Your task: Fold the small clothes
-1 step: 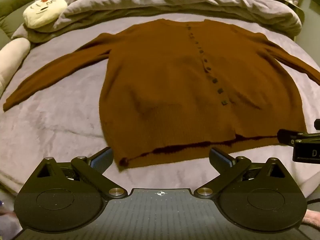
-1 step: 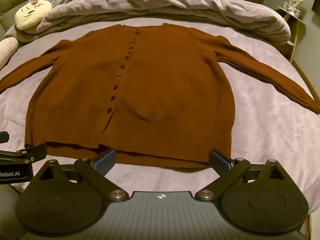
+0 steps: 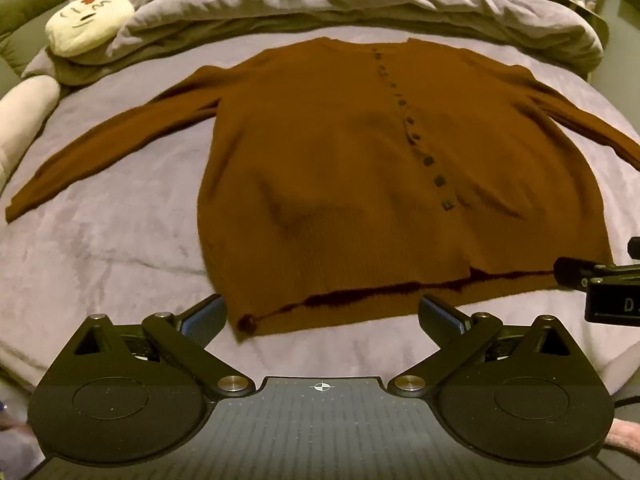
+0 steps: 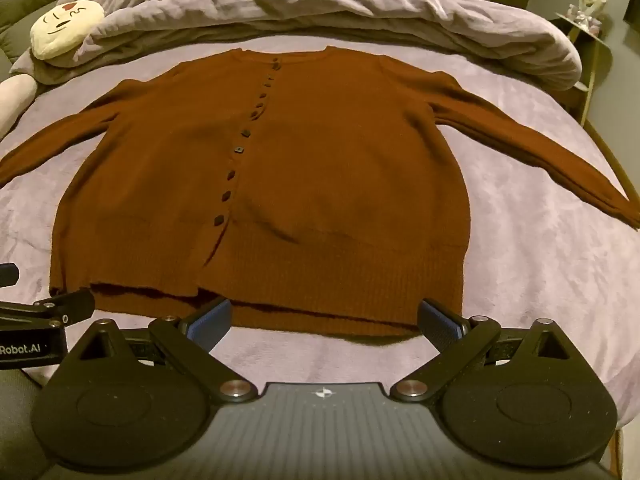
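Observation:
A brown knitted cardigan [image 3: 340, 168] lies flat and buttoned on the lilac bed cover [image 3: 100, 248], both sleeves spread out to the sides, collar at the far end. My left gripper [image 3: 322, 312] is open just above the near hem, close to the hem's left corner [image 3: 244, 322], with nothing between the blue pads [image 3: 204, 316]. My right gripper [image 4: 325, 312] is also open, over the right half of the hem of the cardigan [image 4: 320, 184], holding nothing. Each gripper shows at the edge of the other's view: the right gripper [image 3: 592, 280], the left gripper [image 4: 48, 308].
A rumpled lilac duvet [image 3: 340, 0] is heaped along the far side of the bed. A cream plush cushion with a drawn face [image 3: 90, 24] and a pale bolster [image 3: 24, 116] sit at the far left. A small side table [image 4: 588, 28] stands at the far right.

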Demonstrator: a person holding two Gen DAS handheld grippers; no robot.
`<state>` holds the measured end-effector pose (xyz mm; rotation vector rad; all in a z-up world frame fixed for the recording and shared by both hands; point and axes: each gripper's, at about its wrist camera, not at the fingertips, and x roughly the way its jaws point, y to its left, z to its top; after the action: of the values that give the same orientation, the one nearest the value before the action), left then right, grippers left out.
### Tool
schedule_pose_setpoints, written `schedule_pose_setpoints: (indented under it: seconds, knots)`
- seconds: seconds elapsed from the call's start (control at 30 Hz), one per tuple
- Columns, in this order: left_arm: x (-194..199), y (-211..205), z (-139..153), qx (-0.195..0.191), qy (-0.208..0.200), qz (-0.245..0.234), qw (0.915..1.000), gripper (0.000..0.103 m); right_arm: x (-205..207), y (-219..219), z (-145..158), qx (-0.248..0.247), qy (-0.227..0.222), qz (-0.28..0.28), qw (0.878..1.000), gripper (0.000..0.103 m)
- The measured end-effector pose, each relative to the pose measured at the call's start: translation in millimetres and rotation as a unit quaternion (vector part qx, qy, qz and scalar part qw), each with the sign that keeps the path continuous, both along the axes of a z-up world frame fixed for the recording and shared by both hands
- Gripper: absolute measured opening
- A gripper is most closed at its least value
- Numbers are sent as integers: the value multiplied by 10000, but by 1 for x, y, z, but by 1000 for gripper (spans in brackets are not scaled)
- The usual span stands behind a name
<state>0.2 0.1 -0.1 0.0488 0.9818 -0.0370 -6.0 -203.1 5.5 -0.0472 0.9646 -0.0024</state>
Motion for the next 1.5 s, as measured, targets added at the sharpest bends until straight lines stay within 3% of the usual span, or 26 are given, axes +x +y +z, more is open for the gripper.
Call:
schedule_pose_setpoints:
  seconds: [1.5]
  knots:
    - [-4,0,0,-162,45,36,9999,103,-5,-4,2,105,-139,-8,9998,99]
